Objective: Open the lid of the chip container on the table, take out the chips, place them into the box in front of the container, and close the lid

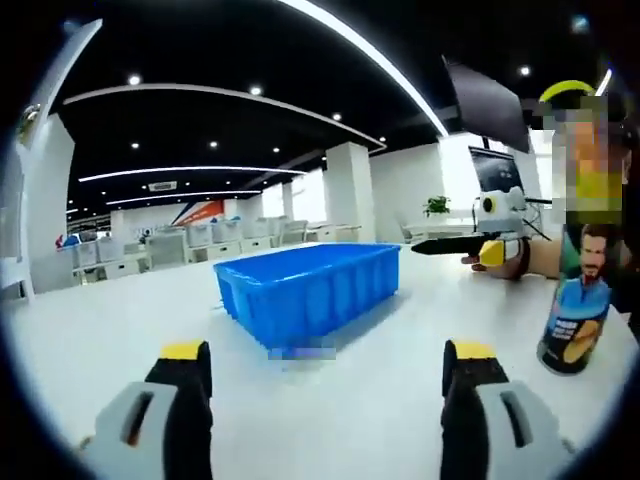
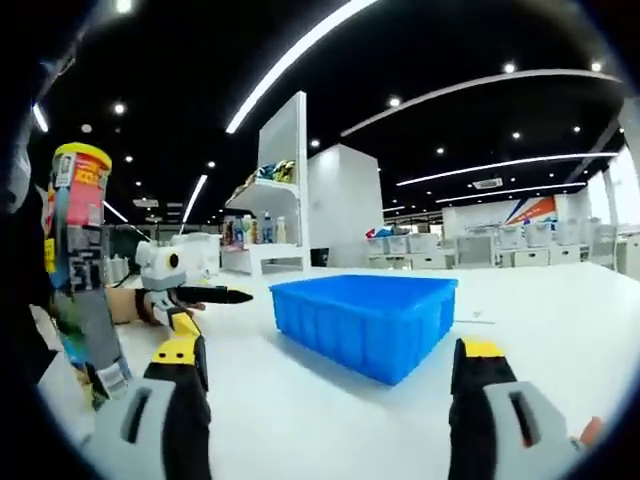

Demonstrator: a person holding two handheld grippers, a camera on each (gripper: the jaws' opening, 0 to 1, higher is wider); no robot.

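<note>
Though lidded, chip container (image 1: pixel 577 300) beside box (image 1: pixel 310 285)

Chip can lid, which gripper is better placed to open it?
Probably the right gripper: the chip can stands close beside its open fingers. The left gripper faces the blue box.

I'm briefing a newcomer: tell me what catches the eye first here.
The bright blue box stands out, alone in the middle of the white table. Beside it stands the tall chip container, yellow lid on, at the left edge of the right gripper view. Both claws, left and right, are open and hold nothing.
</note>
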